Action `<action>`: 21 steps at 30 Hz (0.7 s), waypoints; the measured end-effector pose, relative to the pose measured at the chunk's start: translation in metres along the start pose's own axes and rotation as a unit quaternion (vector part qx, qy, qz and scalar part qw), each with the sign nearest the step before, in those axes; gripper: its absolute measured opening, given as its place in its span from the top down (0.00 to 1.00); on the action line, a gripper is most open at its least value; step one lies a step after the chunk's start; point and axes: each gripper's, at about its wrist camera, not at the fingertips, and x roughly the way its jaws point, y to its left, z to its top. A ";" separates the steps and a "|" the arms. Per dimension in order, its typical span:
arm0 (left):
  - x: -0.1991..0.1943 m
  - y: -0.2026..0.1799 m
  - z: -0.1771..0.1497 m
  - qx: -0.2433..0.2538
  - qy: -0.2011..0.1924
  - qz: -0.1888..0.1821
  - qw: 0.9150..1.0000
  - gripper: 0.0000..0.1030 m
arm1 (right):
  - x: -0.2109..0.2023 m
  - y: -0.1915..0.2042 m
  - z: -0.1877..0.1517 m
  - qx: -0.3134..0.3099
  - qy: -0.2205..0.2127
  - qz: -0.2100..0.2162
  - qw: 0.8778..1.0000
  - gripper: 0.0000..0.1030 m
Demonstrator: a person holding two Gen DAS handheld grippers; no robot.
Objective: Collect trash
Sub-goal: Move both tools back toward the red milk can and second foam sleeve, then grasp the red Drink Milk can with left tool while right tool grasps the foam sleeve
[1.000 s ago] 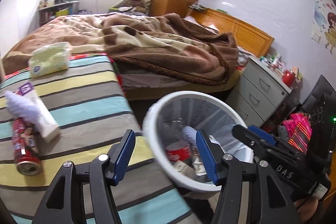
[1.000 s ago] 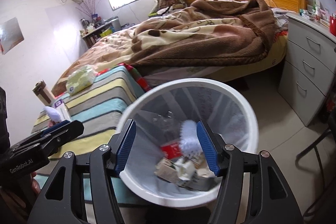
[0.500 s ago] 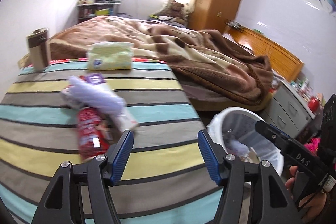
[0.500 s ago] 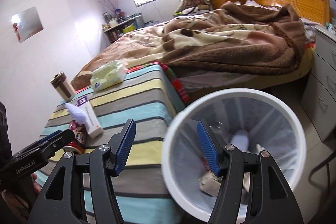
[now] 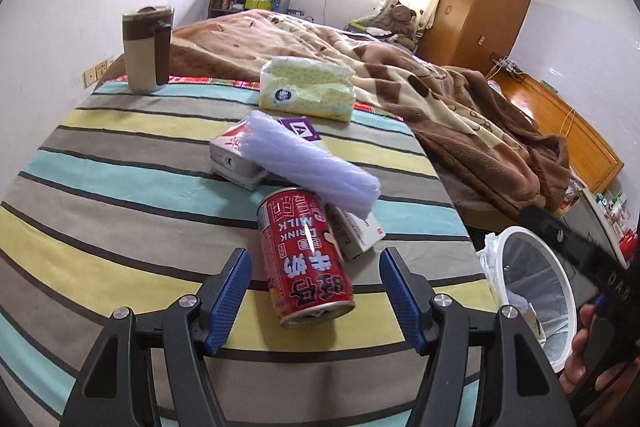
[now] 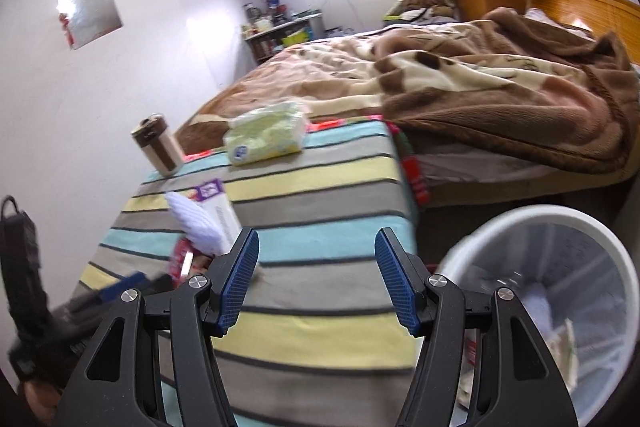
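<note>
Swung my left tool (image 5: 314, 291) off the trash bin (image 5: 568, 291) — it's spread wide around the red can (image 5: 306, 259) on the table (image 5: 120, 195) now, right tool (image 6: 316, 283) open too.

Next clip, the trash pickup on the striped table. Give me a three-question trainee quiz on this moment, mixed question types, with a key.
1. True or false: the left gripper is shut on the red milk can.
2. Multiple choice: what lies across the white carton beside the can? A) a tissue pack B) a roll of white foam wrap C) a tumbler
3. Short answer: where is the white trash bin relative to the right gripper in the right wrist view?

Key
1. False: its jaws are open, one on each side of the lying can.
2. B, the foam wrap.
3. Lower right, on the floor off the striped table edge.
</note>
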 end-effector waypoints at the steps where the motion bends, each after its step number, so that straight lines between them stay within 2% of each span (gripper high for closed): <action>1: 0.005 0.001 0.000 0.000 0.006 -0.001 1.000 0.36 | 0.005 0.005 0.003 -0.007 0.003 0.009 1.000 0.40; 10: 0.030 0.005 0.003 -0.007 0.031 -0.013 0.999 0.36 | 0.039 0.038 0.018 -0.045 0.028 0.069 0.996 0.40; 14: 0.036 0.013 0.004 -0.019 0.036 -0.022 0.999 0.36 | 0.051 0.044 0.021 -0.045 0.041 0.074 0.995 0.40; 15: 0.037 0.015 0.004 -0.024 0.038 -0.026 0.999 0.39 | 0.052 0.044 0.021 -0.043 0.044 0.077 0.995 0.40; 16: 0.038 0.018 0.004 -0.028 0.040 -0.031 0.998 0.46 | 0.054 0.045 0.021 -0.042 0.045 0.077 0.995 0.40; 21: 0.034 0.028 0.003 -0.038 0.038 -0.038 0.998 0.47 | 0.063 0.055 0.020 -0.054 0.058 0.077 0.994 0.40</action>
